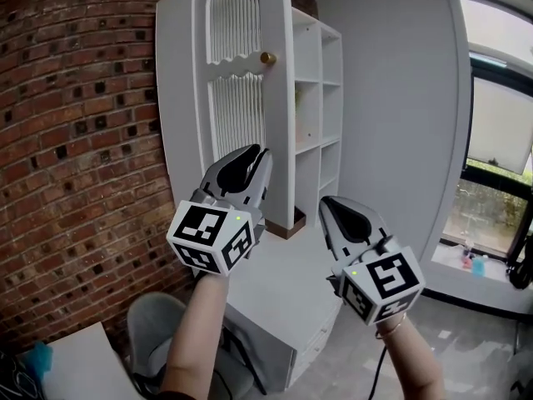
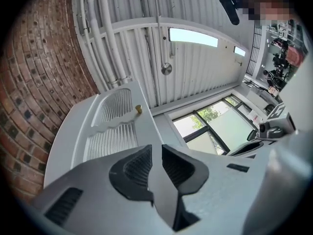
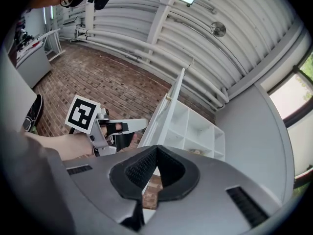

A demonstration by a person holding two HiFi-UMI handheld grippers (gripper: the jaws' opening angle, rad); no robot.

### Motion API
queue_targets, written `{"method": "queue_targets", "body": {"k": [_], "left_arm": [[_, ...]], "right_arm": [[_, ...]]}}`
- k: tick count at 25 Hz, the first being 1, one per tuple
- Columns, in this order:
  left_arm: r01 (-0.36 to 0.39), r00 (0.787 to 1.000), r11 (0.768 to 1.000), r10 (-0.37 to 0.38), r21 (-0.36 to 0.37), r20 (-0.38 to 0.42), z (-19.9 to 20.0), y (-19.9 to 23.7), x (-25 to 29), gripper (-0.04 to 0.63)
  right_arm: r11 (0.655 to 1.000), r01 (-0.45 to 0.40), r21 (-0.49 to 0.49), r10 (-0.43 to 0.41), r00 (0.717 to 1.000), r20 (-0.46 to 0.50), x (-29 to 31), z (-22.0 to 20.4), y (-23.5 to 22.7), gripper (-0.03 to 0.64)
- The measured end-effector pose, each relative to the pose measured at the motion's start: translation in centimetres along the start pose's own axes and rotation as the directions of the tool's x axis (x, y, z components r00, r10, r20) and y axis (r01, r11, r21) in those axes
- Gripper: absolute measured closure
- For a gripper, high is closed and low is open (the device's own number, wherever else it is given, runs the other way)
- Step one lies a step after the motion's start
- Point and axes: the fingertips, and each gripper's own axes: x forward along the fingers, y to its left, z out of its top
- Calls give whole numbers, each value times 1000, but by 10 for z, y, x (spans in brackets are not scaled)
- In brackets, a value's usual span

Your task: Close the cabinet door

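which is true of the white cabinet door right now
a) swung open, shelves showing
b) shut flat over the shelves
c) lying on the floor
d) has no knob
a: the louvered cabinet door stands swung out from the cabinet, its brass knob at the free edge, and the white shelves show uncovered beside it.
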Motion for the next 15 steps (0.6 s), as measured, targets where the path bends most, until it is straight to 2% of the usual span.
{"method": "queue_targets", "body": {"k": [3,6,10,15], "left_arm": [[13,999,1000,-14,26,34,17,9,19,538],[18,998,1000,-20,20,66,30,22,31,529],[36,994,999,-36,1,99,47,35,48,511],[36,992,999,-40,34,122,65,48,71,483]], "right_arm": [[1000,-24,10,24,998,50,18,20,-4,617],[998,-51,24,49,995,91,32,35,-4,617],[999,-47,-18,49,993,107,45,45,-6,617],[999,-34,-41,40,990,132,59,56,-13,617]]}}
